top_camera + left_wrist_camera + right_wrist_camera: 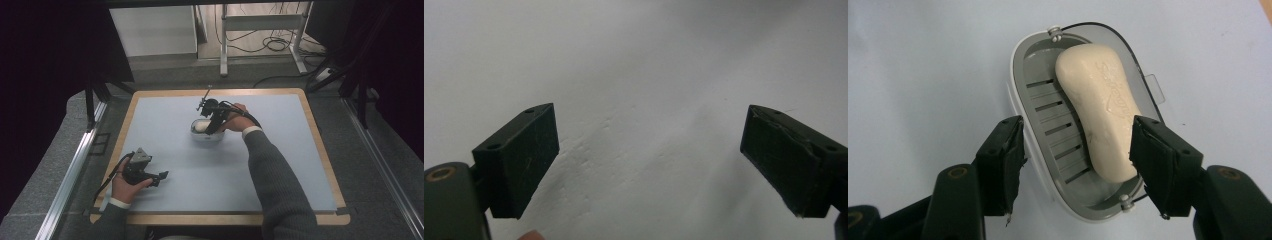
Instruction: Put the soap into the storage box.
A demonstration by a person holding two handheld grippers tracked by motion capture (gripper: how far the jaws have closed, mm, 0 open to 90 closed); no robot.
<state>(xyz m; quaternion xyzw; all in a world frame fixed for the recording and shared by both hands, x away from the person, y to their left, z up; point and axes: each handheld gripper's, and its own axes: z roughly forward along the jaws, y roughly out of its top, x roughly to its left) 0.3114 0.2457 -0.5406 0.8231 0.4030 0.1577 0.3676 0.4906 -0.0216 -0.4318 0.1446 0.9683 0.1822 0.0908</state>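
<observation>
A cream soap bar point(1100, 107) lies in a white soap dish point(1018, 85) with a grey slatted insert and a clear lid folded open at its side. The dish point(205, 137) sits on the blue mat at centre back. My right gripper point(1075, 155) hovers over the near end of the dish with its jaws apart. One jaw stands outside the rim, the other beside the soap, and neither pad presses on anything. At the front left my left gripper point(159, 177) rests low over the mat, open point(649, 155) with nothing between its jaws.
The blue mat point(280, 165) covers a wooden-edged table point(320, 145). Grey carpeted surround and metal rails run along both sides. Desk legs and cables lie on the floor beyond the far edge.
</observation>
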